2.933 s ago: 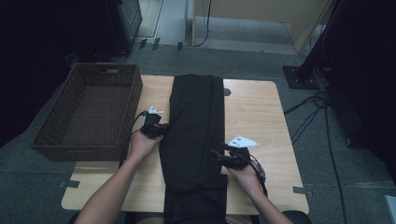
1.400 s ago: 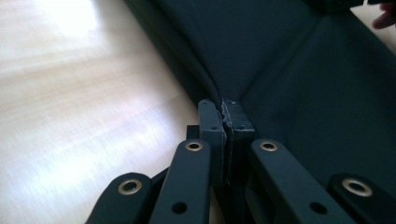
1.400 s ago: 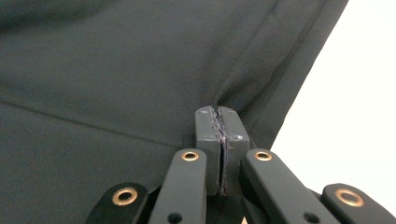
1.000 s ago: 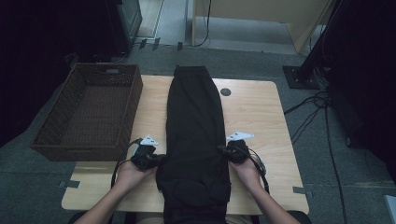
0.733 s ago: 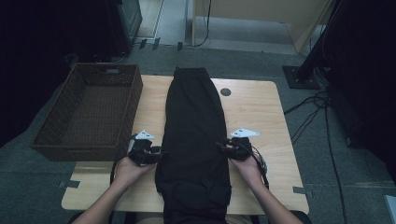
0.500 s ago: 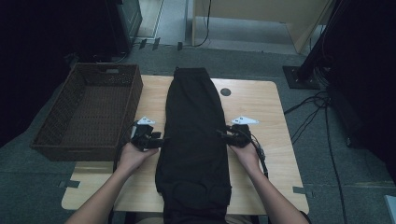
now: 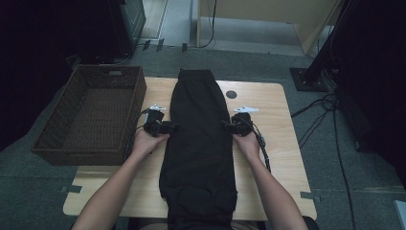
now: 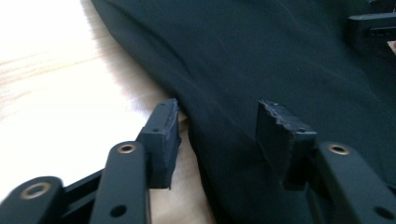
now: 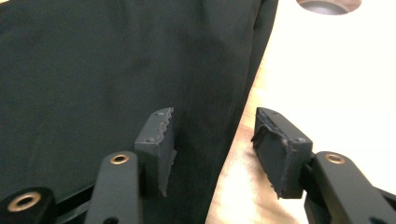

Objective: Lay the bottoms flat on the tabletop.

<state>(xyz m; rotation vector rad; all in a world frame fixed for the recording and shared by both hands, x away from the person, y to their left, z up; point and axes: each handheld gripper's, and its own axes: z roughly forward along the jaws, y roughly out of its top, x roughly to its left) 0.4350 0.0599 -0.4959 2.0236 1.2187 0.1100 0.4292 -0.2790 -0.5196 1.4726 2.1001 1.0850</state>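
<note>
High view: black garment lies btw left tongs & right tongs (both released, just opened).

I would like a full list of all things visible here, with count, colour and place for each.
trousers: one, black, lengthwise down the table's middle
table: one, light wood, centre
table hole: one, dark, right of the trousers' far end
basket: one, brown wicker, at the table's left edge
cables: several, black, floor at right
left gripper: one, black, open astride the trousers' left edge
right gripper: one, black, open astride the right edge
</note>
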